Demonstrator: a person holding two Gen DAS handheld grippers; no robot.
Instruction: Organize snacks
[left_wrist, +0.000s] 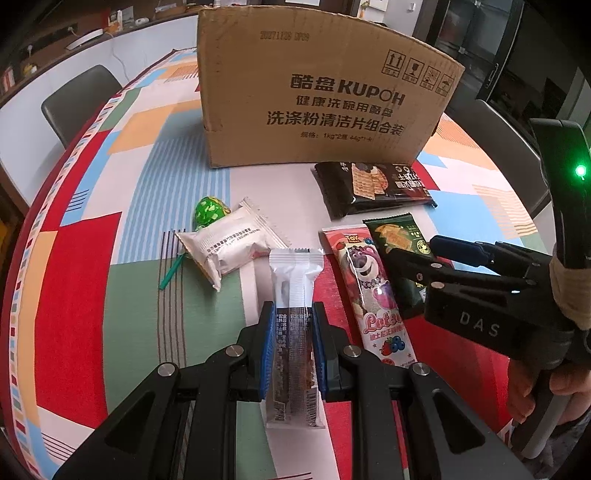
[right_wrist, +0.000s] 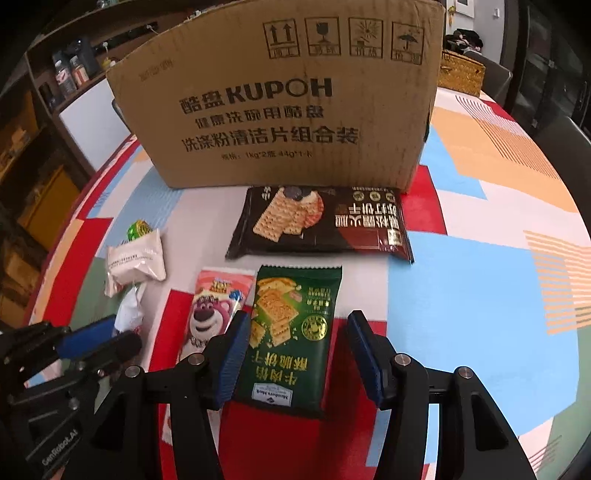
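The left gripper is clenched on a slim snack bar in a white-and-clear wrapper; both blue pads press its long sides, and the bar's long axis runs straight ahead along the fingers, toward the cardboard box standing at the far side of the table. The right gripper is released: its jaws stand apart with the green cracker packet lying flat on the cloth between them. The left pad sits close against the packet's left edge, while the right pad stands clear of its right edge, so no grip is made. The packet's long axis also points away from the gripper toward the box, and its width lies across the jaw line, so a straight closing should catch it by the long edges. This packet is nearer the right hand than the left. Just to its left lies the pink bear-print packet, touching or nearly touching it; a closing jaw could snag that wrapper. Beyond, just before the box, lies the dark cracker pack, crosswise. A white pillow pack and a green lollipop lie to the left, nearer the left hand.
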